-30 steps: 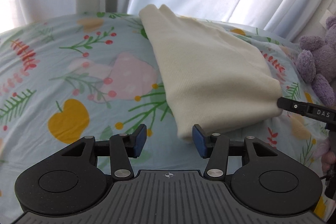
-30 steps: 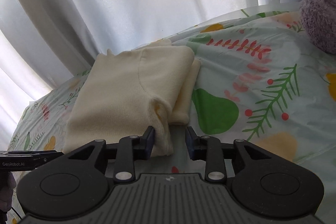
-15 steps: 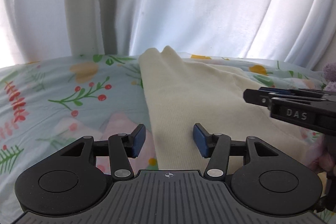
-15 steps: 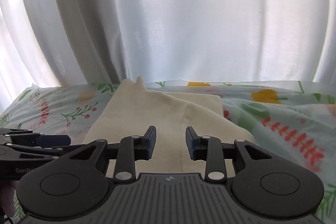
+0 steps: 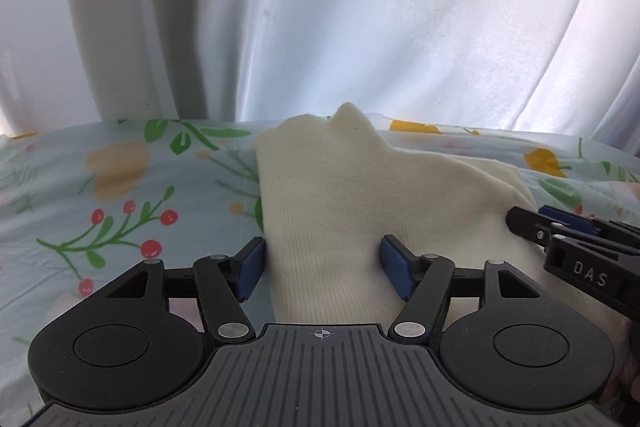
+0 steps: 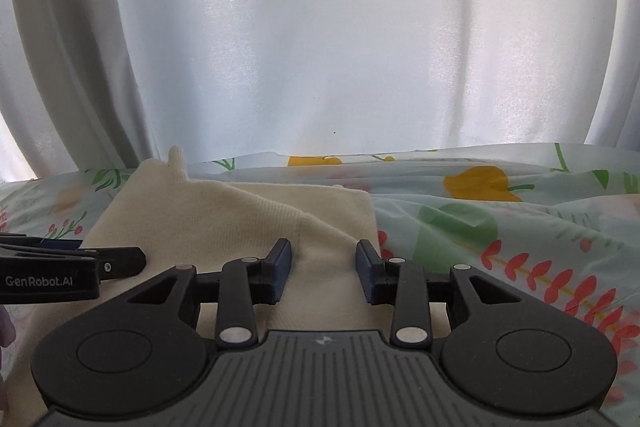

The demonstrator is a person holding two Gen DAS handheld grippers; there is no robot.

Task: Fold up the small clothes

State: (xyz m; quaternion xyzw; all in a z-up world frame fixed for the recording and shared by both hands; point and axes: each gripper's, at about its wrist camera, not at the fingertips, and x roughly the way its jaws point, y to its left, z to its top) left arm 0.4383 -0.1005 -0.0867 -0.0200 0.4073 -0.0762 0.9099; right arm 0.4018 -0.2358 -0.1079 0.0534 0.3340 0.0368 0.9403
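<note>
Both tongs are gaping, gripping nothing: left tongs (image 5: 322,263) and right tongs (image 6: 323,269) are hovering over the folded cream garment (image 5: 360,211) lying on the floral bed (image 5: 120,195). Looks like final tidying; next, probably pressing flat at twelve o'clock.

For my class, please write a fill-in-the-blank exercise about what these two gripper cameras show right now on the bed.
1. The folded garment lying on the bedsheet is ____ in colour.
2. The jaws of the left gripper stand ____, holding nothing.
3. The right gripper hangs over the garment's ____ edge.
4. Behind the bed hangs a white ____.

Missing words: cream; open; right; curtain
</note>
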